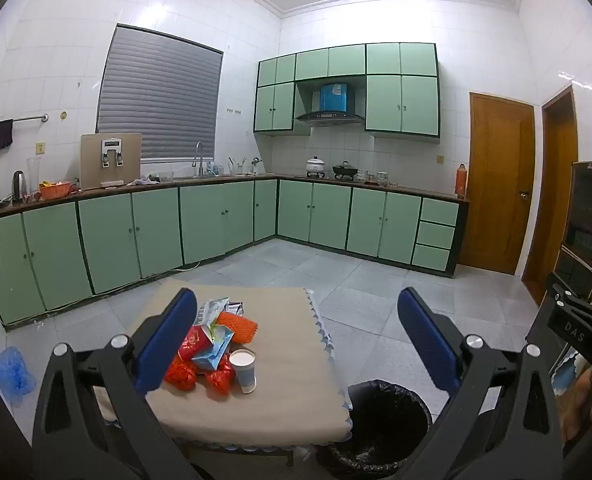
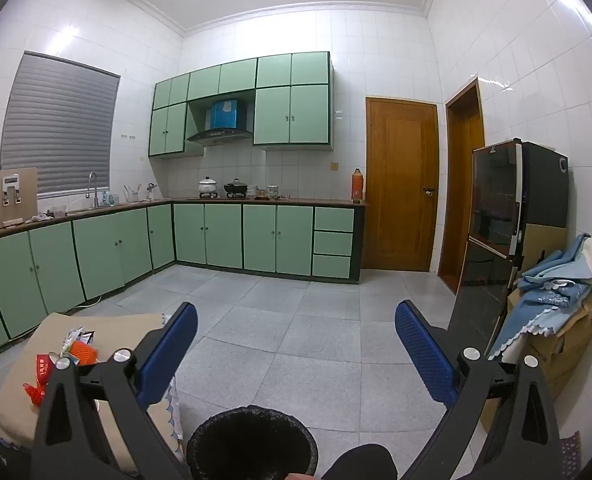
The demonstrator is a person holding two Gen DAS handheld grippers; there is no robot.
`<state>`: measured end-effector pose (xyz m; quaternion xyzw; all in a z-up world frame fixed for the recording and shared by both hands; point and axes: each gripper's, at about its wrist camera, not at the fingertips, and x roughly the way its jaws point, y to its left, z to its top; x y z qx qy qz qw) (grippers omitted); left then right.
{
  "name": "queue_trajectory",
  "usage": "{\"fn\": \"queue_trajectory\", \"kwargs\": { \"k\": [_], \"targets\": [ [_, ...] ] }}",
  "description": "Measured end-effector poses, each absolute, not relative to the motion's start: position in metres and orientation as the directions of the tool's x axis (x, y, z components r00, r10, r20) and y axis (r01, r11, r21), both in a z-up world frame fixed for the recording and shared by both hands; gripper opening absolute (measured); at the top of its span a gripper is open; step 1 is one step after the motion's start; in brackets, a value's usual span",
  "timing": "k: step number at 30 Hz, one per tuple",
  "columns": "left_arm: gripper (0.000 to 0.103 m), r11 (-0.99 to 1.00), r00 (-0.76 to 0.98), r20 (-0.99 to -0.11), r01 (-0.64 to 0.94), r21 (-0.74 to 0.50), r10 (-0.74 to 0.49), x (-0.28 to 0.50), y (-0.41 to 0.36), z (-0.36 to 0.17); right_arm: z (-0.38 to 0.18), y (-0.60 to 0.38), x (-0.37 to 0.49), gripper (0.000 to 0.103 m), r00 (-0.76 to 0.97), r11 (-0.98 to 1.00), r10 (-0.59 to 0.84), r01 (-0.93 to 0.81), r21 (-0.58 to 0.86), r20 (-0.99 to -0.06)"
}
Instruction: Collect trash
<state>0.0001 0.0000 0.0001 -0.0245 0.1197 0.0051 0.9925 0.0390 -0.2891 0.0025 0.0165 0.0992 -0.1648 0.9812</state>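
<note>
While both cameras face the same green-cabinet kitchen, only the left wrist view shows the whole trash pile (image 1: 212, 346): it sits on the beige tabletop (image 1: 296, 412) at about 9 o'clock from centre, with a white paper cup (image 1: 244, 370) standing upright at its 4 o'clock edge, touching red foil wrappers (image 1: 200, 376), an orange foam net (image 1: 238, 326) behind and a red carton (image 1: 192, 342) leaning in the middle. The left gripper (image 1: 296, 340) is spread wide with nothing between its blue pads, its left pad overlapping the pile's near side in the picture. A black-lined trash bin (image 1: 384, 420) stands on the floor just beside the tabletop, at 5 o'clock.

The right wrist view catches only part of the pile at 8 o'clock, half hidden behind its own finger, but looks straight down on the bin mouth at 6 o'clock. The right gripper (image 2: 296, 344) is likewise fully open and empty. Only this view shows the dark fridge (image 2: 512, 216) and blue cloth on cardboard boxes (image 2: 552, 292) at 3 o'clock
</note>
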Motion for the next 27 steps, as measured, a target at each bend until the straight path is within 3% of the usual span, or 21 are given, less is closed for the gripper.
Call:
{"fn": "queue_trajectory", "kwargs": {
  "k": [27],
  "targets": [
    [0.097, 0.998, 0.967, -0.255, -0.032, -0.047, 0.019, 0.002, 0.001, 0.004, 0.000, -0.292, 0.042, 0.097, 0.926, 0.949, -0.307, 0.315, 0.000, -0.220]
  ]
}}
